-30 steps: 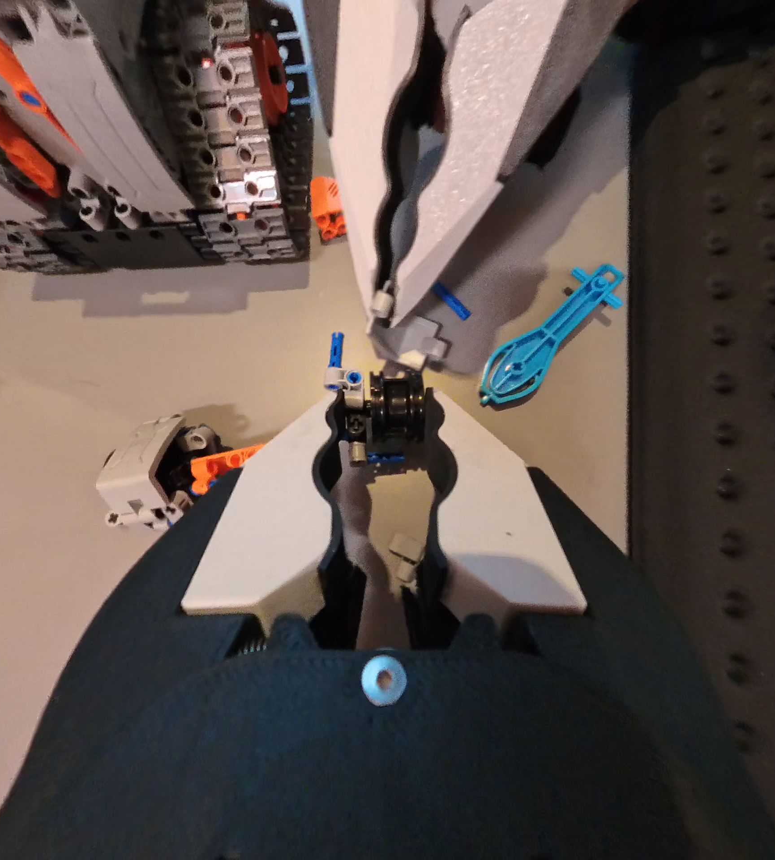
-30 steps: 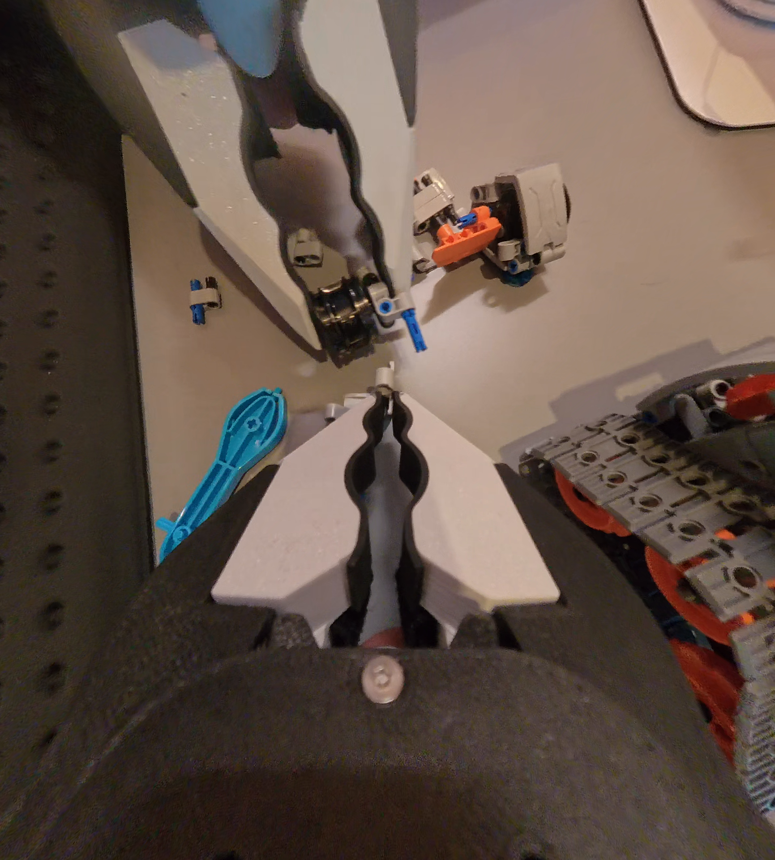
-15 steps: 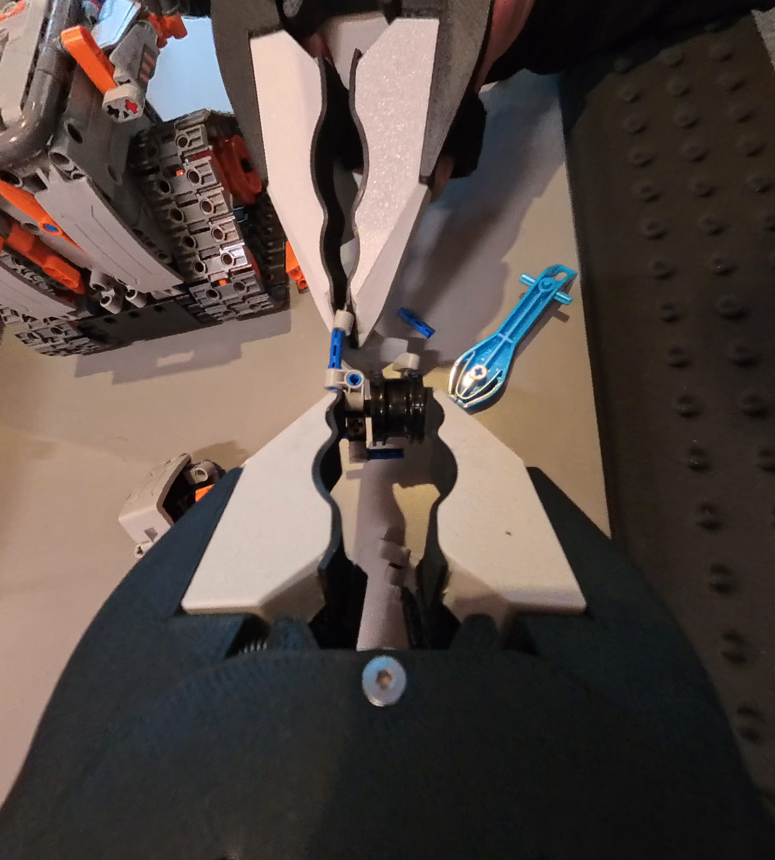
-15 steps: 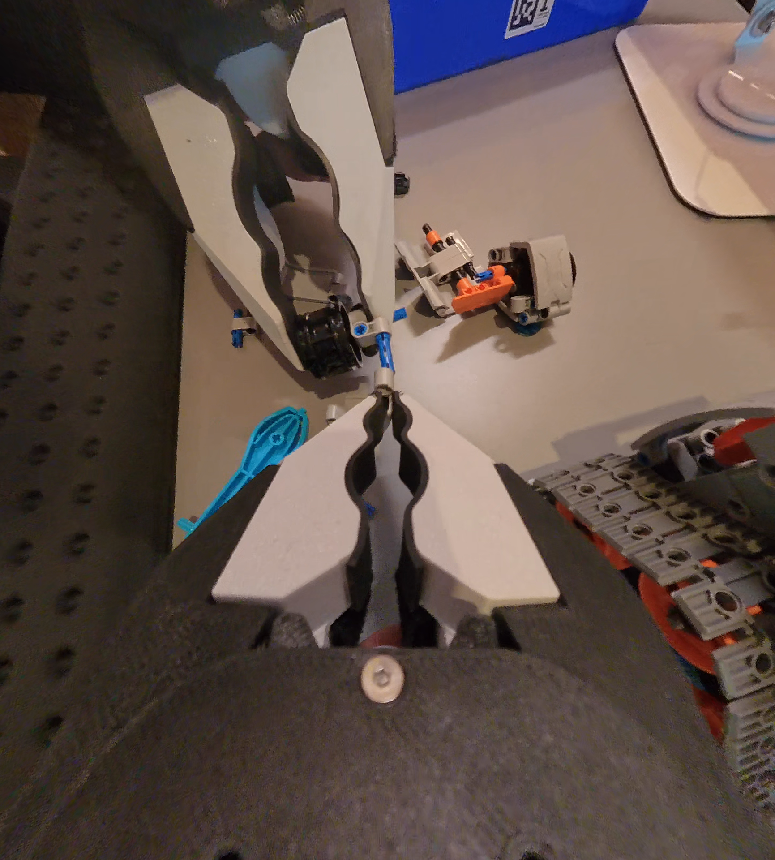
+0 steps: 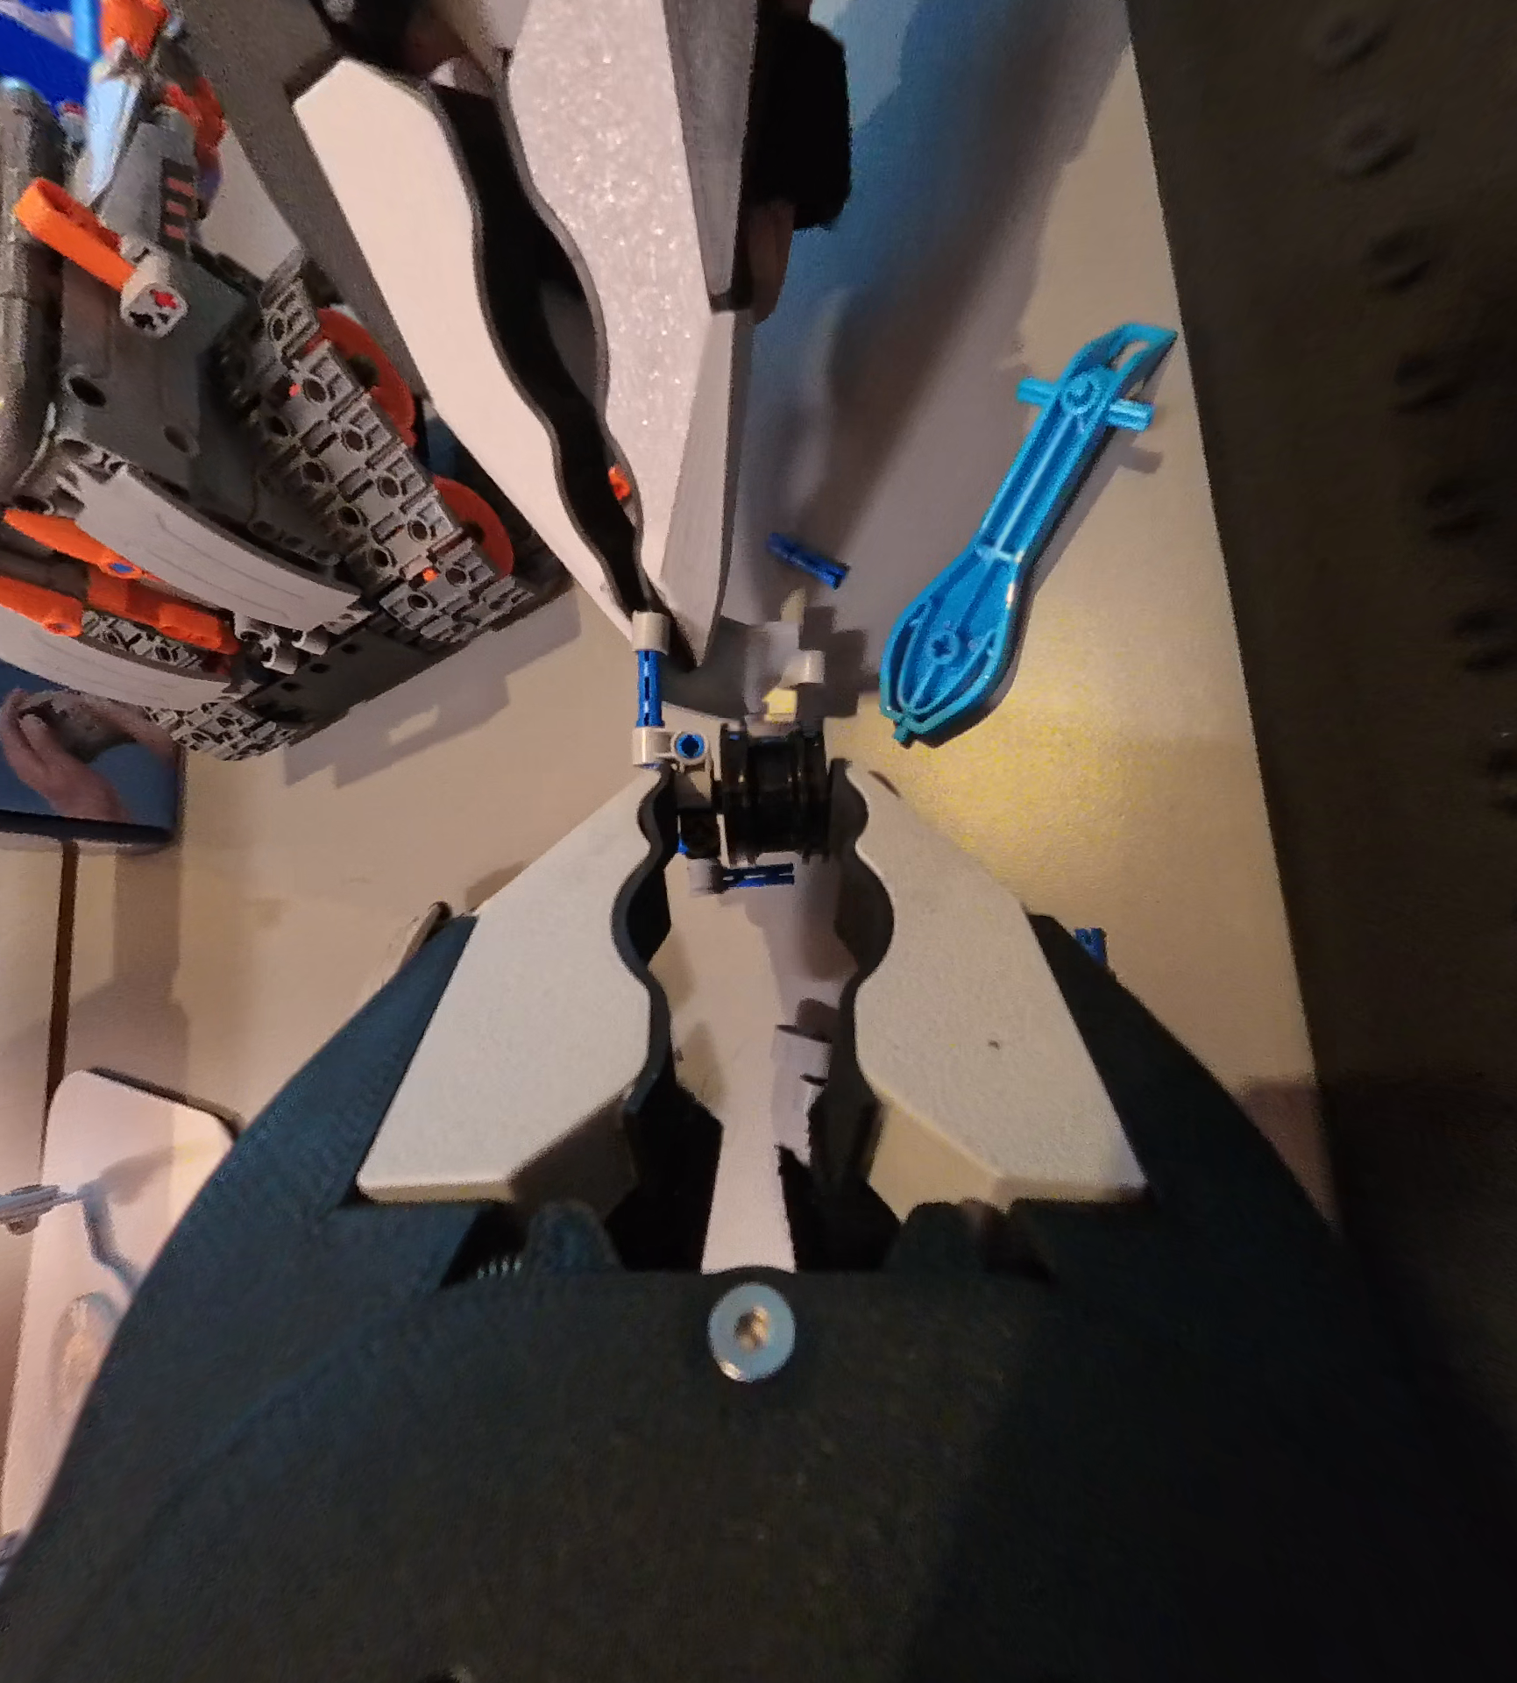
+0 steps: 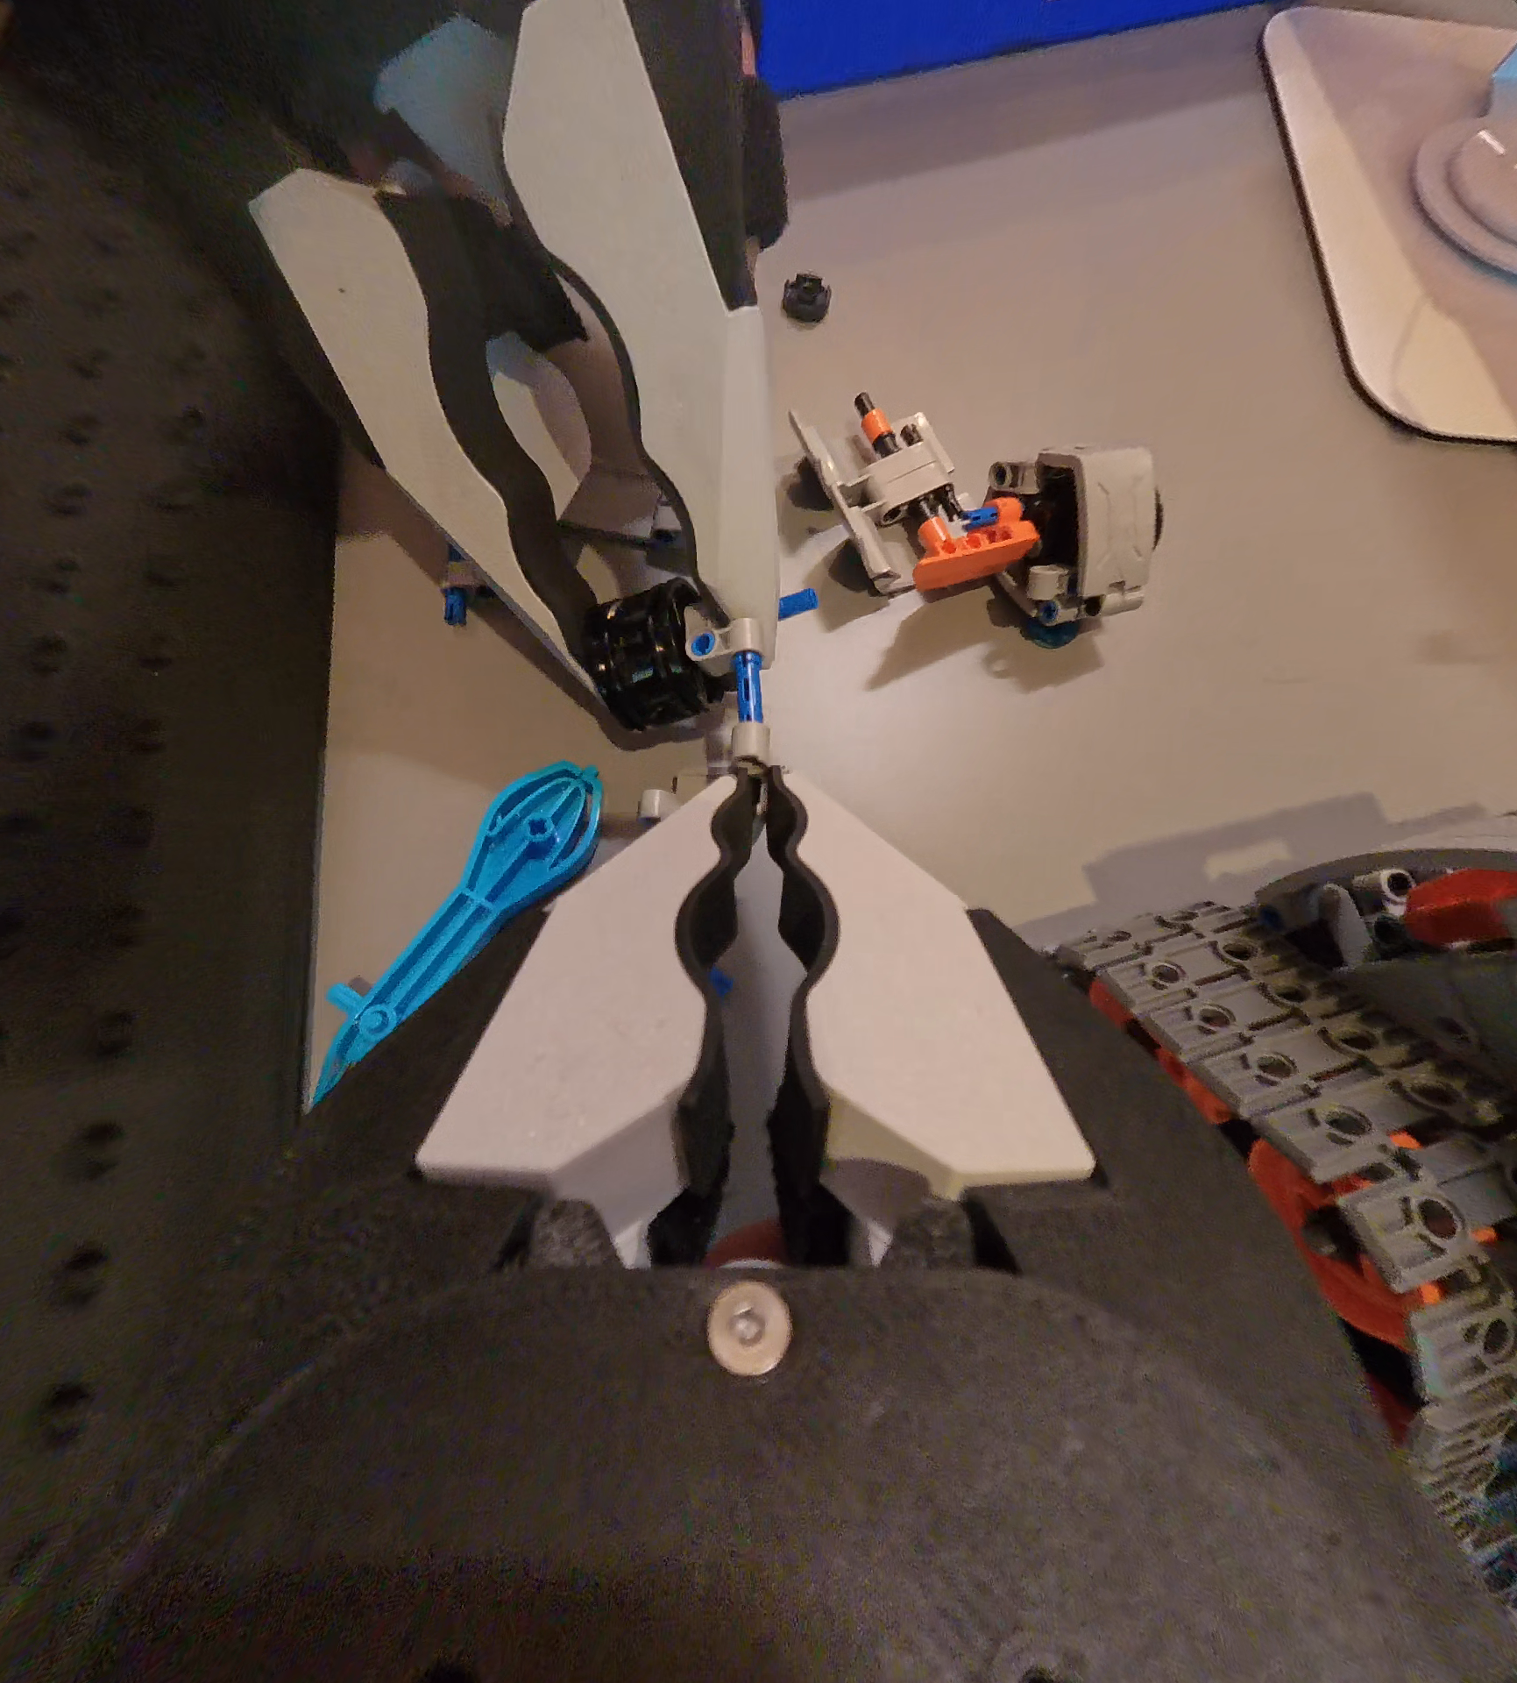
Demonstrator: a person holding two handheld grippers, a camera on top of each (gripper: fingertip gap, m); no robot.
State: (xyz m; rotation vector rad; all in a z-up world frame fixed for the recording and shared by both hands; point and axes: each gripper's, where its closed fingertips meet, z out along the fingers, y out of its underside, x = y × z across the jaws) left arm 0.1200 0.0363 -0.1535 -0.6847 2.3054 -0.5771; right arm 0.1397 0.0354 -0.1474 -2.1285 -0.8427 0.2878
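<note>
both grippers have lifted and tipped since a second ago, and now the grey sleeve (image 6: 749, 739) sits on the far end of the blue axle (image 6: 746, 692); before, that end was bare.

the black wheel (image 5: 768, 801) is squeezed between the left gripper (image 5: 750, 801) tips, jaws clamped on its two sides. a grey joint (image 5: 671, 747) sticks out just left of those tips, and the axle runs from it straight ahead to the sleeve. the right gripper (image 6: 751, 776) has its jaws nearly together, pinching the sleeve at the very tips.

to do this well, i think the sleeve should go straight along the axle with no twist, while the left grip keeps firm.

off to the side lie a blue tool (image 5: 1000, 565), a small grey and orange build (image 6: 1000, 519) and a big tracked model (image 5: 190, 510).
</note>
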